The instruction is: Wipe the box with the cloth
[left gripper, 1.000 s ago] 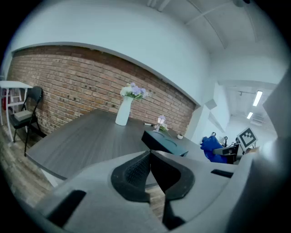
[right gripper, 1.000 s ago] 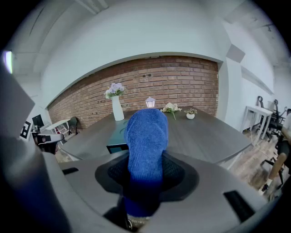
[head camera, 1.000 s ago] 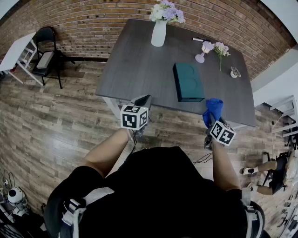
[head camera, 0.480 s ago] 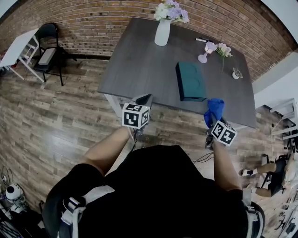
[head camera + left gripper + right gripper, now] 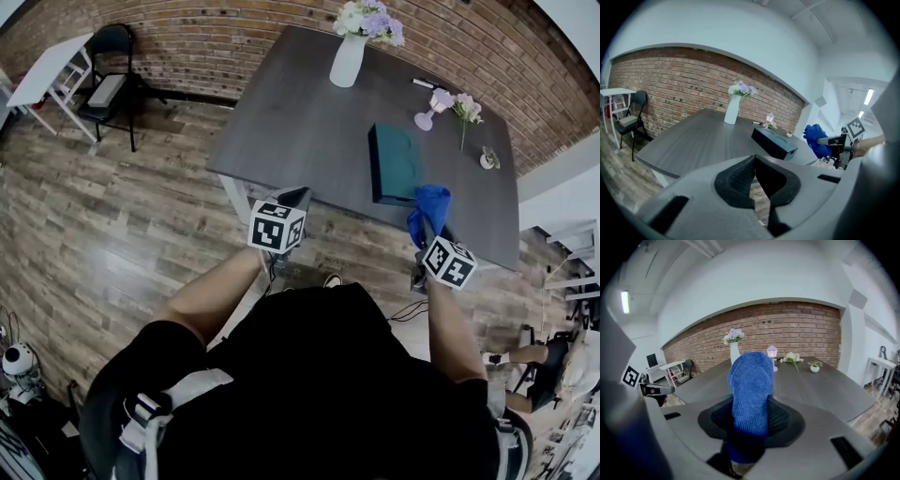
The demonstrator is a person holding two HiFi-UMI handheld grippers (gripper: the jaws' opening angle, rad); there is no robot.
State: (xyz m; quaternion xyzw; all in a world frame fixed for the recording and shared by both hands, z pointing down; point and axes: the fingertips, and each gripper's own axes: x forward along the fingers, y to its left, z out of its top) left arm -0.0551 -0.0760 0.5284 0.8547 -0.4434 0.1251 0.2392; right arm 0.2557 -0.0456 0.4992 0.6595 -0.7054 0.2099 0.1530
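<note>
- The box (image 5: 396,164), a dark teal oblong one, is lying flat on the dark grey table (image 5: 300,122). It is sitting toward the right side, with its near end close to the front edge.
- The blue cloth (image 5: 429,208) is standing up out of the right gripper (image 5: 428,228), whose jaws are clamping its lower part. It is hovering just short of the box's near end, and the left gripper view is showing a gap between the two.
- The left gripper (image 5: 289,201) is hanging at the table's front edge, well to the left of the box. Its jaws are pressing together with nothing between them.
- As I judge it, the wiping is not yet under way. The cloth is in hand, but bringing it onto the box and rubbing over the top and sides is all left to do.
- Farther off, a white vase of flowers (image 5: 348,58) is standing at the far edge. A small pink lamp (image 5: 427,120), a cut flower stem (image 5: 464,112) and a tiny pot (image 5: 486,161) are sitting toward the far right.
- A black chair (image 5: 108,89) is standing on the floor by the brick wall.
- In the right gripper view the cloth is covering the middle, and the box is not showing there at all.
- Whether the box is carrying dust or marks is too small to tell, and its far faces are turning away from every view.
</note>
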